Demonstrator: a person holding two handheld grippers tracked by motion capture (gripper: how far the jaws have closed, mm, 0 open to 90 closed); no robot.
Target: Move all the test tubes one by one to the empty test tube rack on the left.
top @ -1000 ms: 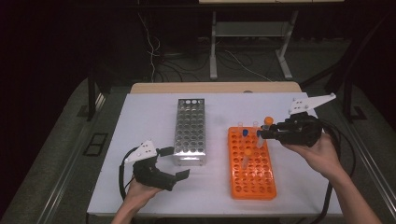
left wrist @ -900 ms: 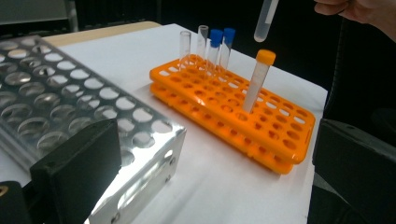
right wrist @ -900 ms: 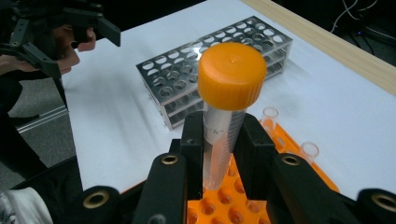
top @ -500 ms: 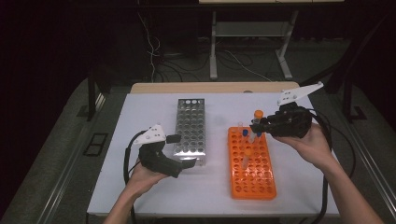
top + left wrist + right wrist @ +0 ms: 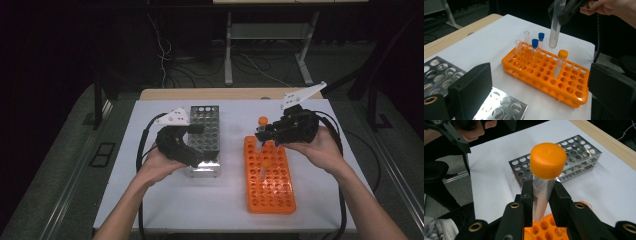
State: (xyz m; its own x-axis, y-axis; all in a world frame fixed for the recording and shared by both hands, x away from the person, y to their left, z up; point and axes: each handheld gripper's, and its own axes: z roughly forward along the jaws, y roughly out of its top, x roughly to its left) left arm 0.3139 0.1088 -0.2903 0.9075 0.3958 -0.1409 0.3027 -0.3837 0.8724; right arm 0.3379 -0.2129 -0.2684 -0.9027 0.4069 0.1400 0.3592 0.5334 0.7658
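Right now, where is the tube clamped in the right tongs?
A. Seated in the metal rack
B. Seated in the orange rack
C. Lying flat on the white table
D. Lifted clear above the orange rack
D: the left gripper view shows the orange-capped tube, gripped by the right tongs, with its rounded bottom hanging in the air above the orange rack, not in any hole.

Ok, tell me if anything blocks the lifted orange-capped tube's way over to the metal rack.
Nothing visible on the white table between the racks. The right hand-held gripper holds the tube clear above the orange rack. The left hand-held gripper hovers over the metal rack's near end, covering holes there; the far holes are open.
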